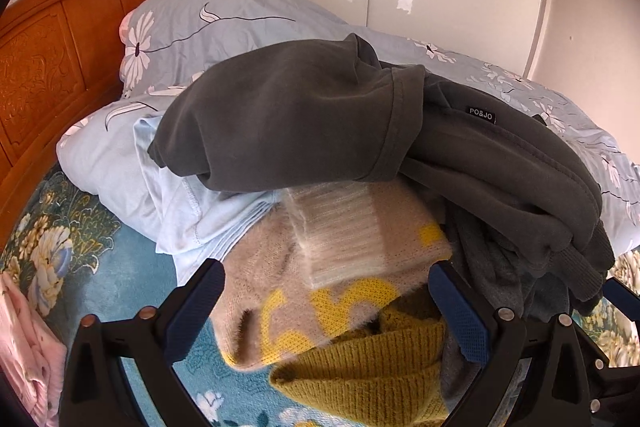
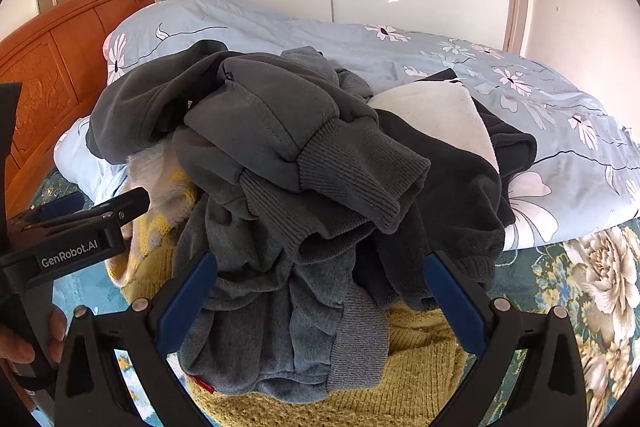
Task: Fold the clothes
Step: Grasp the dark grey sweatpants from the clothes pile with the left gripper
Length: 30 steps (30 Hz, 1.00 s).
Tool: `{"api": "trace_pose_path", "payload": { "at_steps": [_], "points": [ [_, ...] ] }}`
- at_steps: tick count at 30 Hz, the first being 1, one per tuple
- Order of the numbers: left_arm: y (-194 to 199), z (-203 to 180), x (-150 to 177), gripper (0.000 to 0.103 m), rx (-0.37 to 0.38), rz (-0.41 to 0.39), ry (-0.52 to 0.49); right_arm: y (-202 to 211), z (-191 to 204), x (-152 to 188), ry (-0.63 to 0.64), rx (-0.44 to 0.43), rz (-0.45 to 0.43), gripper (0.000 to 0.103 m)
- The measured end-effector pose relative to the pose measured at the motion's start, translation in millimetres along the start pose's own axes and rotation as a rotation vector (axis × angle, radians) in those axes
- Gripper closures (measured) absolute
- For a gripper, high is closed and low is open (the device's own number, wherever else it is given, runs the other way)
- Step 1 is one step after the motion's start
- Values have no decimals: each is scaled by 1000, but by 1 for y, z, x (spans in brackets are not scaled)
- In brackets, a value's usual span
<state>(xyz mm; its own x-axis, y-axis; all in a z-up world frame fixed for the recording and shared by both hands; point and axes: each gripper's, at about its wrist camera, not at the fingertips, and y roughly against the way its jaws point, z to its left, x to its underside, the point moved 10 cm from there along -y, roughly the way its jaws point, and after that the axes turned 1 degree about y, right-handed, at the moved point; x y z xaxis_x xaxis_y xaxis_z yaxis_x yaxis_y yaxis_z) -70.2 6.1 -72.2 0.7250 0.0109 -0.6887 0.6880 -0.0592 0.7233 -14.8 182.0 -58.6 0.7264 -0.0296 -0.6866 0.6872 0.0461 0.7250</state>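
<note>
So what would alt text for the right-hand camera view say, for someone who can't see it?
An open two-finger gripper with blue pads points at a heap of dark grey sweatshirts piled over a mustard-yellow knitted sweater on a bed with a pale blue floral duvet. The other black gripper reaches in from the left.

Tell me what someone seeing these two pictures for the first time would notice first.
A big heap of unfolded clothes on the bed: dark grey sweatshirts piled on top, and a mustard knit sweater at the bottom near the cameras. Both grippers, left and right, are open and hold nothing, hovering at the near edge of the heap. Behind lie a blue flowered quilt and an orange wooden headboard on the left.
</note>
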Motion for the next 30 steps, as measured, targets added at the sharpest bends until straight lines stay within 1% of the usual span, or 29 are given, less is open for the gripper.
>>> {"api": "trace_pose_path", "payload": {
  "at_steps": [7,10,13,19,22,24,26,27,28,29,30],
  "points": [
    [-11,1,-15,0,-23,-20,-23,-11,2,1,2,8,12,0],
    [-14,-1,-22,0,-35,-32,-32,-17,3,3,0,-2,27,0],
    [-14,-2,-38,0,-59,-55,-39,-19,4,3,10,-3,20,0],
    [-28,6,-55,0,-69,-41,0,-29,2,-1,4,-5,18,0],
    [-26,3,-63,2,-75,-58,-21,-33,4,-3,15,-5,18,0],
    [-23,-1,-69,11,-82,-72,-50,-34,5,-4,19,-5,22,0],
    [-20,-5,-75,31,-90,-86,-78,-35,5,-5,16,-6,26,0],
    [-18,-6,-78,39,-93,-93,-92,-34,5,-5,13,-5,30,0],
    [-17,-8,-81,57,-97,-100,-106,-33,5,-5,9,-5,33,0],
    [-15,-9,-84,67,-110,-94,-112,-31,5,-4,4,-7,37,0],
    [-11,-9,-88,73,-128,-93,-110,-28,4,-3,-1,-9,40,0]
  ]
}}
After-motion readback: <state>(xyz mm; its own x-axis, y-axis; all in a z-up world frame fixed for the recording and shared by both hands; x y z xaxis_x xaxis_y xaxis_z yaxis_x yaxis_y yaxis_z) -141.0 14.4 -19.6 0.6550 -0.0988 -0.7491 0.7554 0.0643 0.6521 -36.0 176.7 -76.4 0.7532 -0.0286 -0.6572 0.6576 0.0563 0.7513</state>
